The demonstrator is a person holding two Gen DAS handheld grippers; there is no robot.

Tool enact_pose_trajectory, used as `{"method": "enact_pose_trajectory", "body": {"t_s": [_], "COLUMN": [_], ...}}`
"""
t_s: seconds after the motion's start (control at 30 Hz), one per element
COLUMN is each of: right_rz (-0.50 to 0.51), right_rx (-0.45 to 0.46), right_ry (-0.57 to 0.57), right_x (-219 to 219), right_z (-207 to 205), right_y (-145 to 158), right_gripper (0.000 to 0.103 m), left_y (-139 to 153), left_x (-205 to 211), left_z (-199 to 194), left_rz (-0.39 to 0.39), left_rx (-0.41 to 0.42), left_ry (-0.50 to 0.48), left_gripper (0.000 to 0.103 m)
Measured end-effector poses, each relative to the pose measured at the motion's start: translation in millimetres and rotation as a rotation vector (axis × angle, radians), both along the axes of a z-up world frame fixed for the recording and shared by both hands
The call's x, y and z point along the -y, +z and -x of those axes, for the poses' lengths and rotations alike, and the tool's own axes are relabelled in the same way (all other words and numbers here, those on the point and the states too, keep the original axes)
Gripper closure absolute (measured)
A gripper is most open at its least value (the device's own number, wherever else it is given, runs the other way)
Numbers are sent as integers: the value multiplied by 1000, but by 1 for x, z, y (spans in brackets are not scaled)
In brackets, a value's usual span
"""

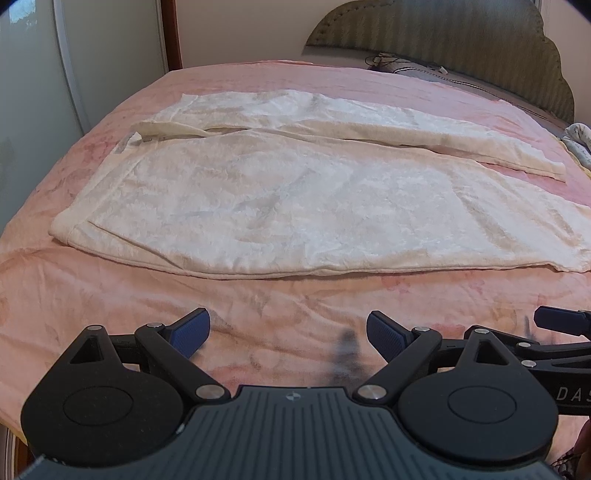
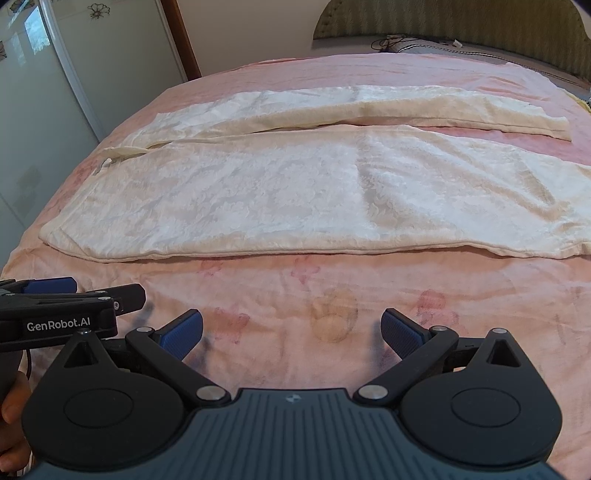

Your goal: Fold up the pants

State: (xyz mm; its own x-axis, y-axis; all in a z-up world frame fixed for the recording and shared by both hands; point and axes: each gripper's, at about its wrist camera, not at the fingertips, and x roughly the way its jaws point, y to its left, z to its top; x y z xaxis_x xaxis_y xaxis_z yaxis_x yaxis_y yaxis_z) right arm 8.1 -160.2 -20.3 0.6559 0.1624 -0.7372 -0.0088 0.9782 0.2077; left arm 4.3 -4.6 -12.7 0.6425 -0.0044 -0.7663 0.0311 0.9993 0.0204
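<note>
1 pr of pants [image 1: 295, 199], cream/white, w/ 2 legs, both laid flat. 1 bed [image 1: 258, 332] w/ 1 pink blanket [image 2: 332, 302] over it. 1 headboard [image 1: 461, 33], padded. 1 pillow [image 1: 424, 72] at the head end, w/ 1 black cable [image 1: 384, 59] on it. 1 small patterned cloth [image 1: 580, 136] at the far rt edge, partly cut off. 2 grippers total: 1 left gripper [image 1: 288, 332], 1 right gripper [image 2: 291, 330]. 2 fingers each, so 4 blue pads in all, e.g. [image 1: 190, 332]. 1 hand [image 2: 11, 406] visible, lower left corner of rt wrist view. 1 wardrobe door [image 2: 74, 55] w/ 2 flower decals visible, maybe more out of frame.
</note>
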Motion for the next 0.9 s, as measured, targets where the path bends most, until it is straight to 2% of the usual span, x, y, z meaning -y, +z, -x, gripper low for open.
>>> {"method": "enact_pose_trajectory", "body": {"t_s": [0.3, 0.4, 0.47, 0.53, 0.6, 0.63, 0.7, 0.73, 0.77, 0.8, 0.83, 0.9], "right_rz": [-1, 6, 27, 53, 69, 82, 148, 203, 263, 293, 294, 188], "right_rx": [-2, 27, 98, 209, 352, 452, 586, 588, 525, 470, 423, 360], "right_ry": [2, 28, 64, 102, 133, 148, 220, 288, 370, 402, 406, 427], "right_x": [0, 1, 3, 5, 9, 11, 9, 5, -2, -6, -7, -2], "right_z": [-2, -8, -16, -27, -39, -49, -72, -91, -119, -143, -171, -223], "right_y": [0, 6, 19, 37, 55, 66, 74, 74, 72, 68, 65, 62], "right_gripper": [0, 0, 0, 0, 0, 0, 0, 0, 0, 0, 0, 0], "left_y": [0, 5, 11, 16, 21, 24, 26, 27, 28, 28, 29, 29], "left_x": [-2, -7, -12, -16, -23, -28, -38, -43, -50, -54, -58, -64], "left_z": [-5, -10, -16, -25, -37, -44, -58, -65, -74, -81, -88, -98], "left_rz": [-6, -4, -8, -14, -16, -9, 11, 24, 39, 51, 58, 43], "left_rx": [-4, 27, 64, 90, 113, 126, 139, 139, 134, 131, 131, 141], "left_ry": [5, 8, 9, 7, 12, 20, 40, 52, 64, 64, 60, 60], "left_gripper": [9, 9, 9, 9, 9, 9, 9, 9, 9, 9, 9, 9]}}
